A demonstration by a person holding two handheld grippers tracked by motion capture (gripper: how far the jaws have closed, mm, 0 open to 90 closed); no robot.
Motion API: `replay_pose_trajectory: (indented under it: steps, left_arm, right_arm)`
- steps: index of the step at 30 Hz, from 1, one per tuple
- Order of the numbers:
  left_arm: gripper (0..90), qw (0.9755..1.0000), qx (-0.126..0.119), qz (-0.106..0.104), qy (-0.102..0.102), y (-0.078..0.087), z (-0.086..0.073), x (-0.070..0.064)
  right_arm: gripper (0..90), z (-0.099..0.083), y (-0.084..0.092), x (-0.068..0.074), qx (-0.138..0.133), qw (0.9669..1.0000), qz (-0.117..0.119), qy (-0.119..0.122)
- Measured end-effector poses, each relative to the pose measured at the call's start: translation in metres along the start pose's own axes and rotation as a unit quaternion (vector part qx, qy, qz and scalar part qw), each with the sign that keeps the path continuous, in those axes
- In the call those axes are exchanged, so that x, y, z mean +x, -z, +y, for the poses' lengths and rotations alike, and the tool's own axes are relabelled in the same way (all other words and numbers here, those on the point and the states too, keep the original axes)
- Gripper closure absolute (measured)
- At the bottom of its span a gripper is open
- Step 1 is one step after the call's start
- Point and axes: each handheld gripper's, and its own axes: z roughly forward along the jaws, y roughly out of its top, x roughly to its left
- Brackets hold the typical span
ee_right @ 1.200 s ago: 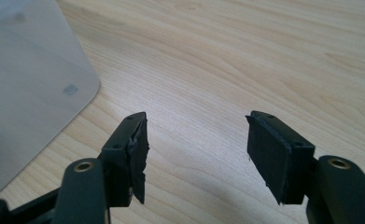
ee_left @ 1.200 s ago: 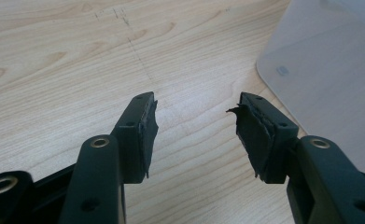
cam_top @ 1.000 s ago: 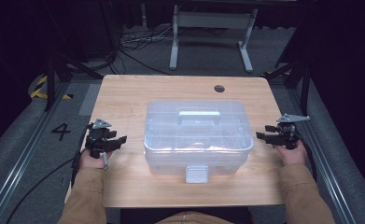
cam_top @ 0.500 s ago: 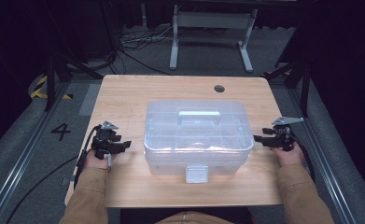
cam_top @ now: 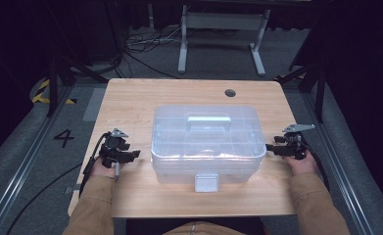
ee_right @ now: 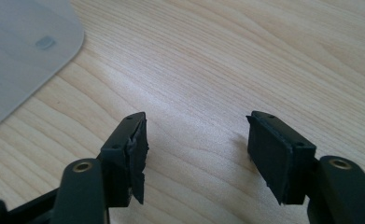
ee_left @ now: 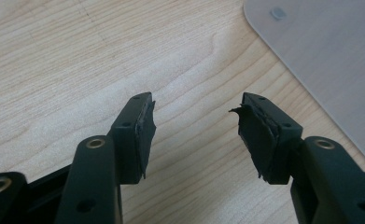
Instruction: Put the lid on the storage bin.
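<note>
My left gripper (ee_left: 194, 126) is released, its jaws spread wide with only bare wood between them; its black pads (ee_left: 145, 135) look torn at the edges. From above, this left gripper (cam_top: 130, 155) sits just beside the left wall of the clear plastic box (cam_top: 208, 142), apart from it. My right gripper (ee_right: 196, 149) is released too, jaws wide over the table (ee_right: 227, 60), and from above it (cam_top: 272, 147) lies close to the box's right wall; I cannot tell if it touches. The box stands closed in the middle of the table (cam_top: 130, 103), handle (cam_top: 207, 121) on its lid, latch (cam_top: 206, 182) facing me. Beyond the box, a round cable hole (cam_top: 230, 92) marks the far edge.
</note>
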Motion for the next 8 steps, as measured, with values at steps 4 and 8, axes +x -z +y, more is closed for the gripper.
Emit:
replay_pose_trajectory:
  steps: [4, 8]
  left_arm:
    - [45.6, 1.0, 0.002, -0.001, -0.002, 0.0001, 0.0001, 0.0005]
    - [45.4, 1.0, 0.002, 0.001, 0.0, -0.0005, 0.0002, 0.0008]
  right_arm:
    - [37.7, -0.0004, -0.0011, -0.0001, 0.001, 1.0, -0.001, 0.002]
    - [36.8, -0.0006, -0.0015, 0.0001, 0.001, 1.0, -0.007, 0.004]
